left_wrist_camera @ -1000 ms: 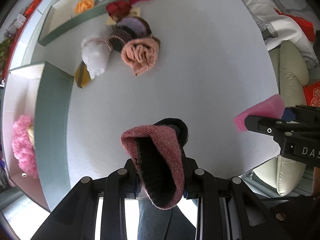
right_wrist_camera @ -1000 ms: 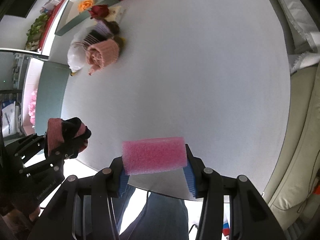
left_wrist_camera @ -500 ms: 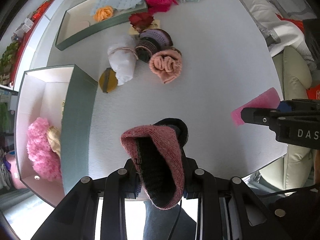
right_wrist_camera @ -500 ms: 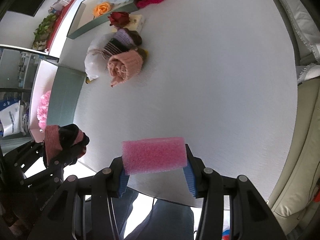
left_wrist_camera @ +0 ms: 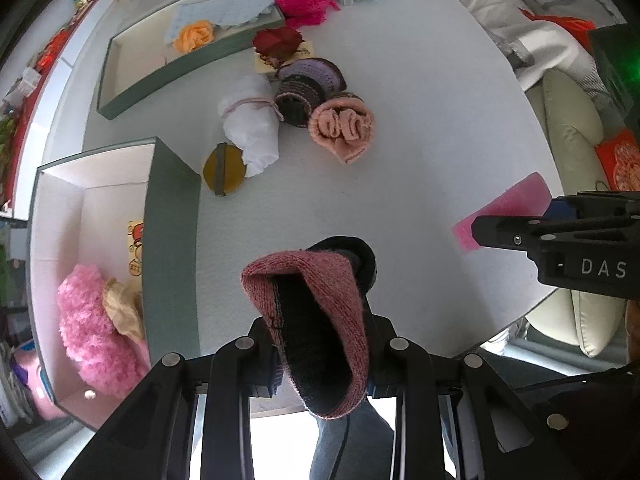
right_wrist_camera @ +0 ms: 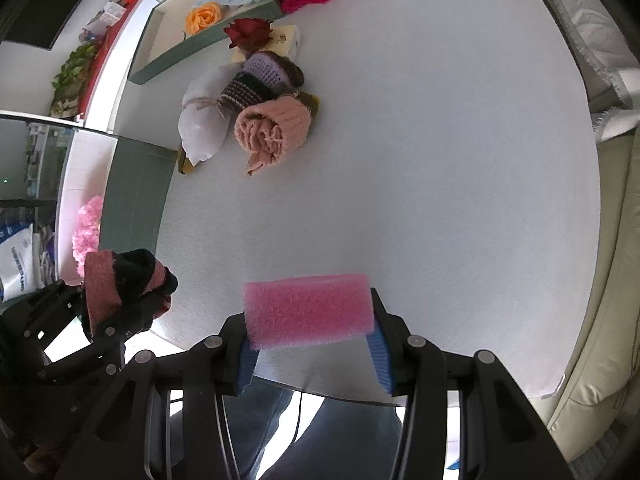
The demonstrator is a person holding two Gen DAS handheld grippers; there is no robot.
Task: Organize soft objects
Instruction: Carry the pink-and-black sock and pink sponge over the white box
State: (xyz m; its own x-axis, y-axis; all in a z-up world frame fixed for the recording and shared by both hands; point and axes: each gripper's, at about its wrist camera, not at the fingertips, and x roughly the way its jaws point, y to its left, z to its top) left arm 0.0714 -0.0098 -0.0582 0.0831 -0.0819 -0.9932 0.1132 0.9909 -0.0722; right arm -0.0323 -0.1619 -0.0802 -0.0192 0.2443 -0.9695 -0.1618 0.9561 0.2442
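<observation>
White textured table point(left_wrist_camera: 420, 128) | L: knit sock point(left_wrist_camera: 320, 320) | R: spongy pink foam block point(right_wrist_camera: 308, 316)

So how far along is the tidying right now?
Done: fluffy pink item sits in the near box. In hand: left gripper grips a pink-and-black knit, right gripper a pink sponge. Left: rolled knits, white bundle and red rose on the table.

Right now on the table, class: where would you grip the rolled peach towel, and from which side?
Grip the rolled peach towel across its round middle, coming down from above. It lies on its side on the table, so its curved flanks face outward. One flank touches the striped knit roll, so a finger would probably have to wedge in there.
</observation>
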